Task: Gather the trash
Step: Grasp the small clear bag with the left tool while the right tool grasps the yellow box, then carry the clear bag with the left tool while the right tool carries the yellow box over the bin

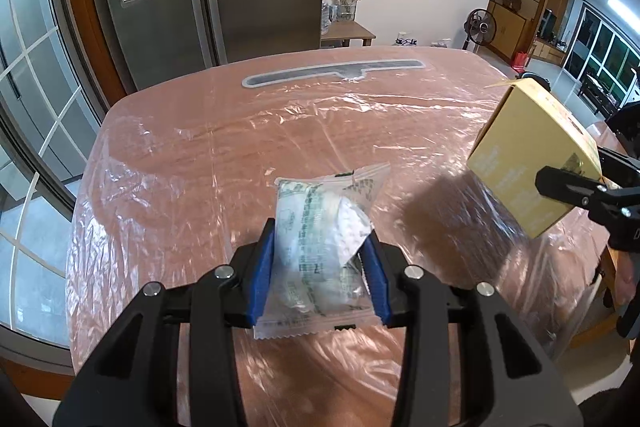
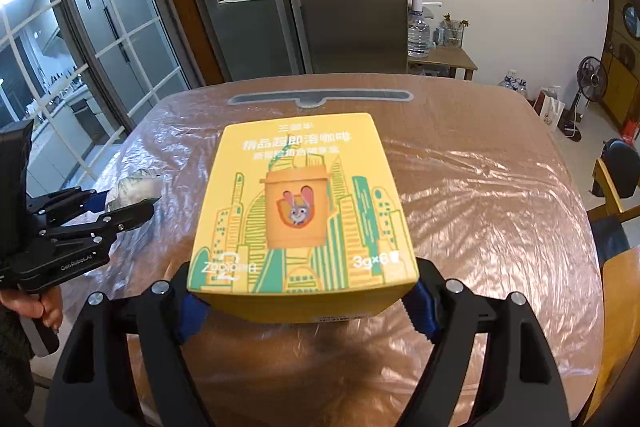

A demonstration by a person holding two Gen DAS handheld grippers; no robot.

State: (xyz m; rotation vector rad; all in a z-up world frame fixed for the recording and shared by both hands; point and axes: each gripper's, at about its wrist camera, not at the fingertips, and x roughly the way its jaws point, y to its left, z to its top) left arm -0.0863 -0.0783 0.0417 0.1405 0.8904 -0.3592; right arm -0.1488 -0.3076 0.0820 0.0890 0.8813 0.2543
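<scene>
Left wrist view shows the left gripper (image 1: 322, 263) closed on a clear plastic wrapper (image 1: 320, 251), held above the near part of the table (image 1: 224, 131) covered with plastic film. Right wrist view shows the right gripper (image 2: 306, 301) clamped on a yellow coffee box (image 2: 300, 207), also lifted over the table, to the right of the wrapper

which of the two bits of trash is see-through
The plastic wrapper clamped in the left tongs: clear film with green print. The yellow coffee box in the right tongs is opaque cardboard.
</scene>
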